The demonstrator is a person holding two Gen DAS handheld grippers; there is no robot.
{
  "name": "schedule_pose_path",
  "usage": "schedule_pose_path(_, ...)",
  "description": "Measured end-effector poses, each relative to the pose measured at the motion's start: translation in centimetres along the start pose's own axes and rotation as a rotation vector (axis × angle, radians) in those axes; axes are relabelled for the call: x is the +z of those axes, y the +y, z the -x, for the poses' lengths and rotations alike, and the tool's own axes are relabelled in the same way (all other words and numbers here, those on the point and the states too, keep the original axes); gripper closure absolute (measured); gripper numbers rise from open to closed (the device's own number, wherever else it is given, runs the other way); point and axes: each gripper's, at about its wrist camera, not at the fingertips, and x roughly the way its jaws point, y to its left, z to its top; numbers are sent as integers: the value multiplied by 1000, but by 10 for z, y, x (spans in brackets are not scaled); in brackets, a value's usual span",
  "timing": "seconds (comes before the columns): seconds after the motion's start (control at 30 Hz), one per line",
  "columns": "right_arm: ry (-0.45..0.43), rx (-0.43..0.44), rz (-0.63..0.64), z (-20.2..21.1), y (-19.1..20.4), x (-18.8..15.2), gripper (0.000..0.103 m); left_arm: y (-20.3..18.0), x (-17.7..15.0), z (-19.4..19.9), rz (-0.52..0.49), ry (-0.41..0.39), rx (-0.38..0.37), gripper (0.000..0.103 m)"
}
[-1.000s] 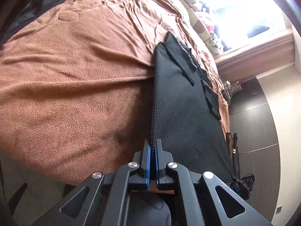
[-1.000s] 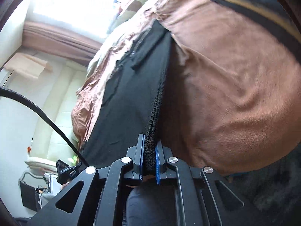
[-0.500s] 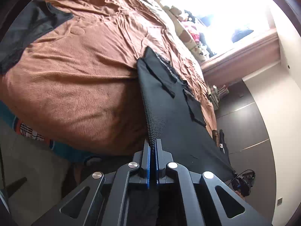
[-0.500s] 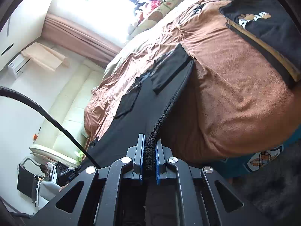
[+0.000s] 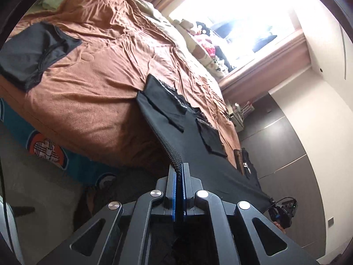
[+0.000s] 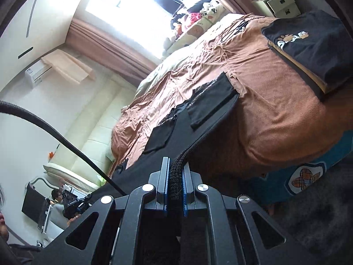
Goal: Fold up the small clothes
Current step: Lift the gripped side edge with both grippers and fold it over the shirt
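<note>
Each hand-held gripper, left (image 5: 179,172) and right (image 6: 175,172), pinches the shorts' (image 5: 198,152) waistband. The shorts hang taut off the bed (image 5: 99,84). Uneven pulling could slip the waistband free.

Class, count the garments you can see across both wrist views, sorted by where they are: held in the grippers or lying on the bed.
Held by left gripper and right gripper: 1, black shorts
On the bed: 2, grey garment, dark printed shirt
Total: 3

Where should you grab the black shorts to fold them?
By the ribbed waistband, one corner each, coming from the bed's foot edge. The black shorts lie stretched flat with that thick band nearest, and the left gripper and right gripper already pinch it.
</note>
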Motion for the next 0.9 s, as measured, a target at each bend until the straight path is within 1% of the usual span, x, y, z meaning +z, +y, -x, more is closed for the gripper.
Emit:
schedule_pose_path(0.13,-6,-5,6,0,-2,4,97,-5,7,3,-17,-15,-8,100)
schedule_pose_path(0.37,1,-12,-3,-17,-4,20,97,-4,31,-14,-7,-18,-14,100)
schedule_pose_path(0.6,3,-24,12,-39,2,52,97,-4,64,-42,-3,-22,-13,100)
schedule_pose_path(0.9,2,-50,2,-81,-4,97,97,-3,108,-78,5,-34,-6,100)
